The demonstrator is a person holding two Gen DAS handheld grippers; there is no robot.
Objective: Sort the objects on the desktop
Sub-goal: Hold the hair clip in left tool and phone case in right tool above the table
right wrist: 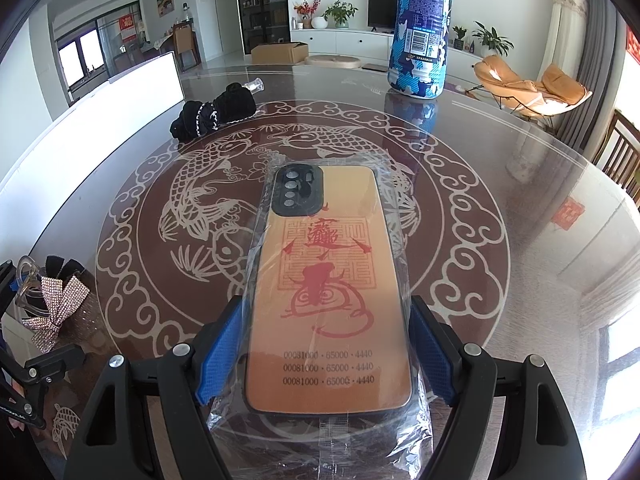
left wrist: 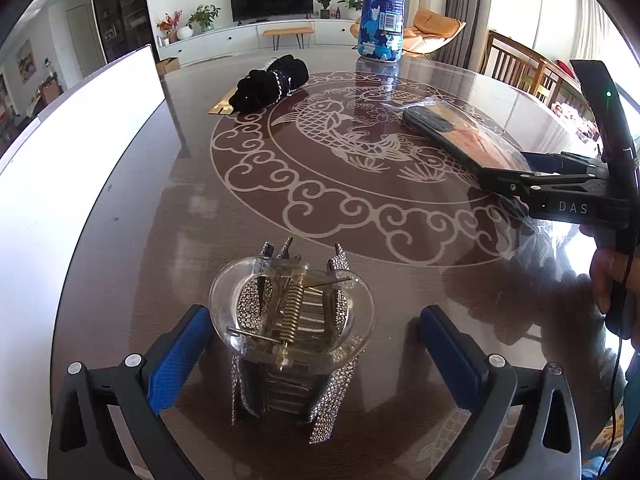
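Note:
A clear hair claw clip with a rhinestone bow point(left wrist: 292, 328) stands on the table between the wide-open fingers of my left gripper point(left wrist: 316, 356), which touch nothing; it also shows in the right wrist view point(right wrist: 52, 304). My right gripper point(right wrist: 326, 354) is closed on the sides of an orange phone case in a clear plastic bag point(right wrist: 328, 280), which lies flat on the table. The case and right gripper point(left wrist: 500, 178) appear in the left wrist view at the right point(left wrist: 460, 132).
A black velvet scrunchie point(left wrist: 272, 82) lies at the far left of the round glass table point(left wrist: 200, 200). A tall blue-and-white camouflage bottle point(left wrist: 382, 8) stands at the far side. A white panel point(left wrist: 80, 140) runs along the left edge. Chairs stand at the right.

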